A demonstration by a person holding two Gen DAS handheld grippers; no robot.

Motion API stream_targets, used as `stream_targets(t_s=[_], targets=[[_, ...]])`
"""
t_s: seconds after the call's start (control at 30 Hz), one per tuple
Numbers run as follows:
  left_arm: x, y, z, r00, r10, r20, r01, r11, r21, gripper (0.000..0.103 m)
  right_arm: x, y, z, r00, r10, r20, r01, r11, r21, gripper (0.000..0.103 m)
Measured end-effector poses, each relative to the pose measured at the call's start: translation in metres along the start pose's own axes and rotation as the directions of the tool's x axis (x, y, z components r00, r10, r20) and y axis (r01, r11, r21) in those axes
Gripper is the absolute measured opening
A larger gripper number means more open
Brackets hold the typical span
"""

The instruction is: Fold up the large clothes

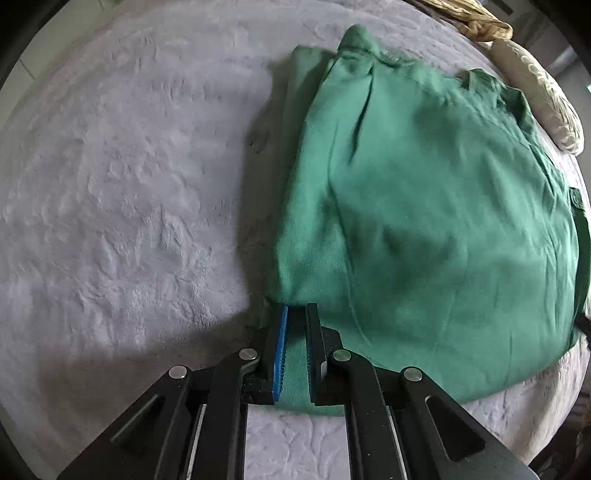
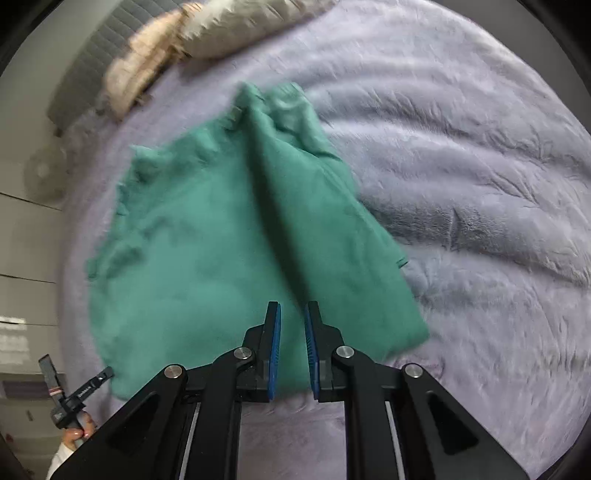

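On the lilac bedspread, the green garment lay folded lengthwise; your left gripper pinched its near hem, while your right gripper hovered above it, fingers apart.

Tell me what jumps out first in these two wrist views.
The green garment, partly folded, lies on the pale lavender blanket. The left gripper has the garment's near corner between its fingers. The right gripper hovers above the cloth; pillows lie beyond.

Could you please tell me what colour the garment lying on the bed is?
The garment is plain green, clearest in the left wrist view.
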State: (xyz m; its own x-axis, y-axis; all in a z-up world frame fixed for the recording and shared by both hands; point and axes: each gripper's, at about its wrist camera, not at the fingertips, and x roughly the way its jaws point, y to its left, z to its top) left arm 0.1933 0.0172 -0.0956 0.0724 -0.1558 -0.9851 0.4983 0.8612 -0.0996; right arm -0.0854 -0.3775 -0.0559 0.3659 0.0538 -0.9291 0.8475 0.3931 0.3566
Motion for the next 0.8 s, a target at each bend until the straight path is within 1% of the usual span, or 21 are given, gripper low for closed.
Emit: stream_targets(t_s=[0.03, 0.1, 0.23, 0.4, 0.6, 0.67, 0.7, 0.77, 0.8], targets=[[-0.003, 0.002, -0.001, 1.000, -0.004, 0.001, 0.004, 1.000, -0.003, 0.010, 0.007, -0.012, 0.001, 1.000, 0.002, -0.025, -0.001, 0.999, 0.040, 0.012], [-0.009, 0.003, -0.003, 1.000, 0.001, -0.002, -0.001, 1.000, -0.006, 0.010, 0.006, -0.029, 0.000, 0.998, 0.053, -0.028, -0.049, 0.993, 0.106, 0.013], [-0.021, 0.009, -0.012, 1.000, 0.014, -0.003, -0.014, 1.000, -0.006, 0.010, -0.011, -0.049, -0.006, 0.998, 0.065, -0.011, -0.062, 0.987, 0.151, 0.013], [-0.039, 0.008, -0.031, 1.000, 0.005, -0.003, -0.005, 1.000, 0.001, 0.010, -0.031, -0.052, -0.014, 0.997, 0.073, -0.011, -0.071, 0.988, 0.135, 0.013], [-0.062, 0.000, -0.050, 1.000, 0.000, 0.014, 0.000, 0.999, 0.034, 0.010, -0.041, -0.033, -0.024, 0.995, 0.104, -0.015, -0.101, 0.989, 0.109, 0.013], [-0.067, -0.013, -0.054, 1.000, 0.012, 0.029, -0.014, 0.998, 0.065, 0.010, -0.045, -0.027, -0.029, 0.994, 0.108, -0.023, -0.106, 0.991, 0.086, 0.014], [-0.070, -0.016, -0.055, 0.999, 0.020, 0.034, -0.023, 0.996, 0.082, 0.010, -0.045, -0.022, -0.032, 0.994, 0.107, -0.027, -0.105, 0.991, 0.077, 0.017], [-0.077, -0.021, -0.055, 0.999, 0.025, 0.036, -0.028, 0.994, 0.101, 0.010, -0.049, -0.016, -0.036, 0.994, 0.107, -0.031, -0.105, 0.992, 0.066, 0.028], [-0.081, -0.022, -0.054, 0.999, 0.024, 0.038, -0.028, 0.994, 0.106, 0.010, -0.051, -0.013, -0.039, 0.994, 0.102, -0.029, -0.100, 0.993, 0.058, 0.041]])
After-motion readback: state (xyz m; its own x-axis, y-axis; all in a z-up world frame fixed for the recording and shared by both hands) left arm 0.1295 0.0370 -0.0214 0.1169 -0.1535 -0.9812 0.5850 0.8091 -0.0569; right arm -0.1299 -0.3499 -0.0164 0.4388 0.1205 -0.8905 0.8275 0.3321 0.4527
